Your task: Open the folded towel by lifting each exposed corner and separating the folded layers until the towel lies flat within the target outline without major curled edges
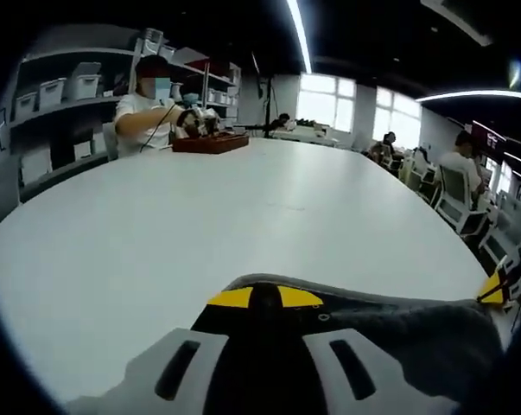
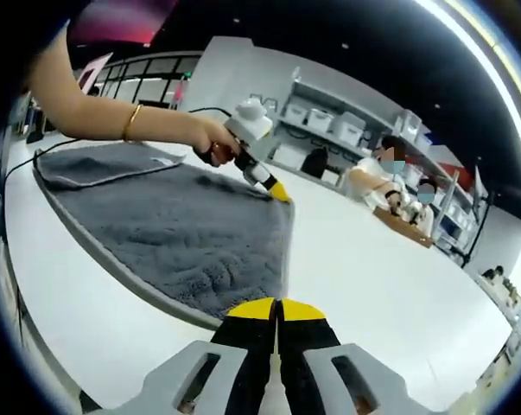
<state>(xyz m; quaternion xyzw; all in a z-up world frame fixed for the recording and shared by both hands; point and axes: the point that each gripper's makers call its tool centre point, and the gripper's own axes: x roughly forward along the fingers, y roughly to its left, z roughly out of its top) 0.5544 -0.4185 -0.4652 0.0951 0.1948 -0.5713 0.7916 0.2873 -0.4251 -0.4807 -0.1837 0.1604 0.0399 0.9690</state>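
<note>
A grey towel (image 2: pixel 174 225) lies spread on the white table (image 2: pixel 372 277), with a folded layer (image 2: pixel 96 164) at its far left end. At the bottom of the right gripper view, my right gripper (image 2: pixel 277 309) has its yellow-tipped jaws closed at the towel's near corner. A hand holds my left gripper (image 2: pixel 277 192), whose yellow tip pinches the towel's far corner. In the left gripper view, the left gripper (image 1: pixel 264 298) is shut on the towel's edge and the grey towel (image 1: pixel 416 333) runs off to the right. There the right gripper's yellow tip (image 1: pixel 493 290) meets it.
A brown box (image 1: pixel 210 143) sits at the table's far end, where seated people (image 1: pixel 143 112) are working. Shelves with bins (image 1: pixel 66 86) line the wall behind them. Office chairs (image 1: pixel 454 194) stand along the right side. A dark cable (image 2: pixel 22 160) lies near the towel's left end.
</note>
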